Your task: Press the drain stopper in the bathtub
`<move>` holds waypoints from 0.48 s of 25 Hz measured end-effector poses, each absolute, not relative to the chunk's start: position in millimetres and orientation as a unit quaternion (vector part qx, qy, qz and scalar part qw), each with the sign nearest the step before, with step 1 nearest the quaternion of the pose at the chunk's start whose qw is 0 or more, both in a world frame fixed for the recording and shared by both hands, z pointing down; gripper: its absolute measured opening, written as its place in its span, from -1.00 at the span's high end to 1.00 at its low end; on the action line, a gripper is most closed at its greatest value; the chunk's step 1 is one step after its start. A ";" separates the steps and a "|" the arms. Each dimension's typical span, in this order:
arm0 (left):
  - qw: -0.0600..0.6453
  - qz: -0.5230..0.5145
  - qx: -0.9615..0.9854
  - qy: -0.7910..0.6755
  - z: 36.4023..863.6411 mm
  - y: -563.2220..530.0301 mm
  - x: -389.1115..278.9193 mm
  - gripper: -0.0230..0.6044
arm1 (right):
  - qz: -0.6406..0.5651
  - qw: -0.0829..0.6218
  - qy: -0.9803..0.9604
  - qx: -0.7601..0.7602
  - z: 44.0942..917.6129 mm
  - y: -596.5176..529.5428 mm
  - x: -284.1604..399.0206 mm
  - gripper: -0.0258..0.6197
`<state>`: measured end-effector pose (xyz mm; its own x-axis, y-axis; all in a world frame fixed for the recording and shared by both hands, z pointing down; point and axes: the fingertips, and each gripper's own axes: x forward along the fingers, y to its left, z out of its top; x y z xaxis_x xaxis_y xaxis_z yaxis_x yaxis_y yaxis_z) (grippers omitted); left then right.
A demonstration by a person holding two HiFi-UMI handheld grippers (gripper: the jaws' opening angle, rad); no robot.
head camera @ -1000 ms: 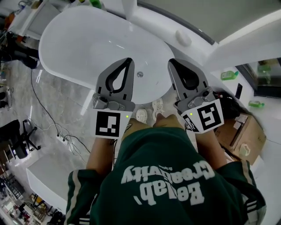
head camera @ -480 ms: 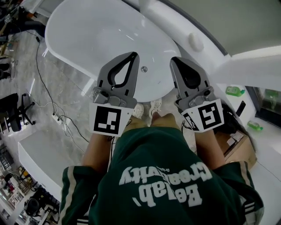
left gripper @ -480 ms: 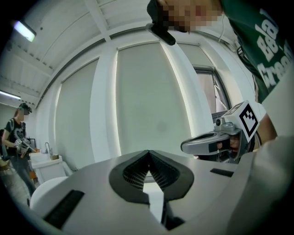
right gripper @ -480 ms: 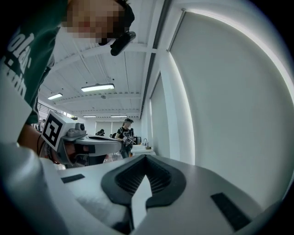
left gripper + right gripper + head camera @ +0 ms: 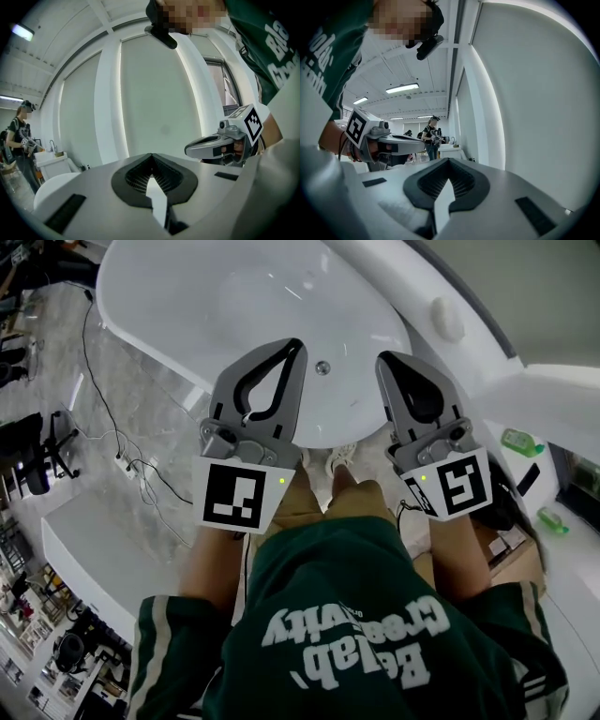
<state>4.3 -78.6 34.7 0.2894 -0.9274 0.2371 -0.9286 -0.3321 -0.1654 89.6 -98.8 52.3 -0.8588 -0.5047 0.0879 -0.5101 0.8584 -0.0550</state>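
Observation:
The white bathtub (image 5: 202, 296) lies below me in the head view, and its small round metal drain stopper (image 5: 322, 367) sits on the tub floor near the close end. My left gripper (image 5: 295, 345) is shut and held in the air above the tub's near rim, just left of the stopper. My right gripper (image 5: 386, 360), also shut, hovers right of the stopper. Neither touches anything. In the left gripper view the shut jaws (image 5: 151, 155) face a pale wall, with the right gripper (image 5: 225, 140) alongside. The right gripper view shows shut jaws (image 5: 449, 160) and the left gripper (image 5: 389, 140).
Cables (image 5: 122, 460) trail over the marble floor left of the tub. A round white knob (image 5: 446, 319) sits on the ledge behind it. Green bottles (image 5: 521, 441) and a cardboard box (image 5: 511, 559) are at the right. Another person (image 5: 431, 136) stands far off.
The head view has swung, so the tub and stopper sit higher and further right in the picture. Both grippers stay shut, side by side, edging slightly further over the tub's near end.

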 end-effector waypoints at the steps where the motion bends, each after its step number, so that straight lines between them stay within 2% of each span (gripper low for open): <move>1: 0.002 0.149 0.803 -0.577 42.2 -81.4 -1.1 0.90 | 0.038 0.038 -0.964 0.260 58.5 -100.5 84.7 0.89; 7: 0.017 0.146 0.803 -0.578 93.8 -95.6 -36.6 0.90 | 0.044 0.093 -0.965 0.241 108.8 -104.8 53.8 0.89; 12: -0.016 0.159 0.798 -0.581 135.0 -109.9 -67.6 0.90 | 0.061 0.139 -0.958 0.244 166.1 -115.9 18.9 0.89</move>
<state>-67.6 -109.9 135.0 0.2753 -0.9322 0.2350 -0.9219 -0.3253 -0.2105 18.9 -115.9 166.1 -0.8422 -0.4510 0.2956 -0.4847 0.8733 -0.0486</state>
